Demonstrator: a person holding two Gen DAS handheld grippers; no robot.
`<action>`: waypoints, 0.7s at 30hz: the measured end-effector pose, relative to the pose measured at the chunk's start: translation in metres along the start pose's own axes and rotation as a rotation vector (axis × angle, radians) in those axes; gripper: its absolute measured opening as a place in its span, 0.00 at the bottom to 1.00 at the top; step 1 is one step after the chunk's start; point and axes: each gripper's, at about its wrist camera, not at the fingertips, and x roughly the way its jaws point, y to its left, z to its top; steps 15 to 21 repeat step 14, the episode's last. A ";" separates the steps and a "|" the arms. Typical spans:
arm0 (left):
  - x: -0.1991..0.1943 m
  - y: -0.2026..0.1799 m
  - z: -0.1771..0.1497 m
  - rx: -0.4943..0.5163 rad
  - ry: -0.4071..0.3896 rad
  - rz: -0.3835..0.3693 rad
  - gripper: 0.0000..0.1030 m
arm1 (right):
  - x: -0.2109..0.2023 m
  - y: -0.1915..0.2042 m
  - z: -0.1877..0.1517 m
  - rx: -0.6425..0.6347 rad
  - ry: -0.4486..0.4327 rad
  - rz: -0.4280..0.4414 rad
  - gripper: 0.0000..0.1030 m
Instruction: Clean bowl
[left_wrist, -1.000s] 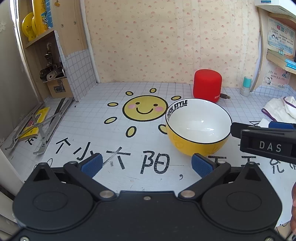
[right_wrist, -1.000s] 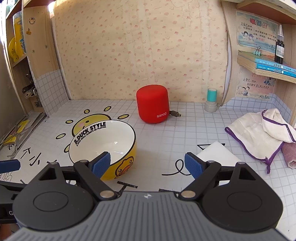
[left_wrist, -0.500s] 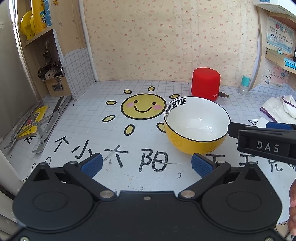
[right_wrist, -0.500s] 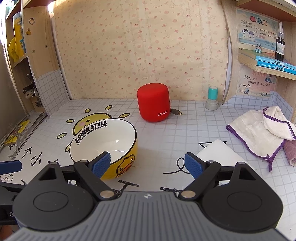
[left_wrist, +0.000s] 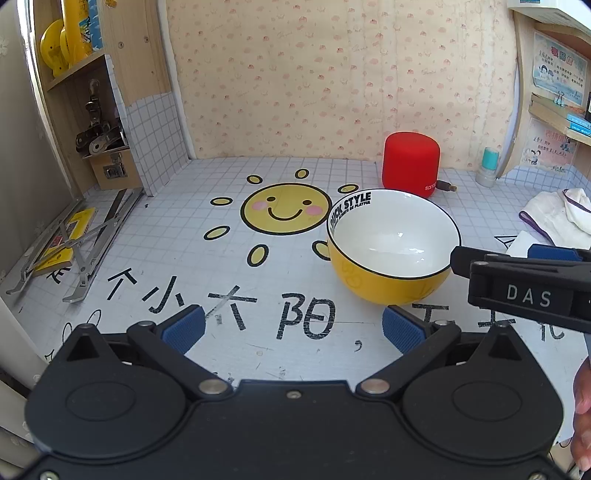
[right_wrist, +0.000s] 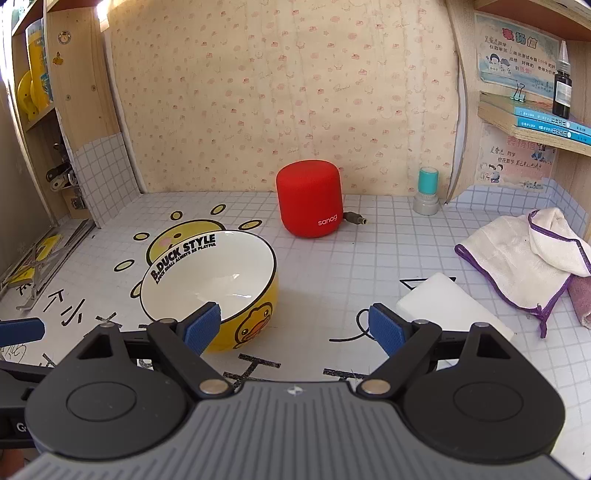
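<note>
A yellow bowl (left_wrist: 393, 243) with a white inside and a black rim stands upright on the printed desk mat; the right wrist view shows the bowl (right_wrist: 210, 284) with a duck on its side. My left gripper (left_wrist: 293, 328) is open, its blue pads empty, just short of the bowl and to its left. My right gripper (right_wrist: 293, 326) is open too, with nothing between the pads; its left pad overlaps the bowl's near rim in the picture. A white cloth with purple trim (right_wrist: 528, 258) lies crumpled at the right, and a white sponge block (right_wrist: 443, 306) lies in front of it.
A red cylindrical speaker (right_wrist: 309, 197) with a cable stands behind the bowl. A teal-capped stamp (right_wrist: 427, 190) sits near the back wall. Folded metal stands (left_wrist: 74, 243) lie at the left by a wooden shelf unit. A shelf with books and a dark bottle (right_wrist: 561, 86) hangs at the right.
</note>
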 end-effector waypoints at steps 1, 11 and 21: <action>0.000 0.000 0.000 0.000 0.001 -0.001 0.99 | 0.000 0.000 0.000 0.000 -0.001 0.000 0.85; 0.001 0.000 -0.002 0.002 -0.005 0.004 0.99 | 0.000 0.003 -0.001 -0.008 0.003 0.003 0.85; 0.000 0.000 -0.002 0.004 -0.010 0.004 0.99 | 0.000 0.003 -0.001 -0.010 0.000 0.000 0.85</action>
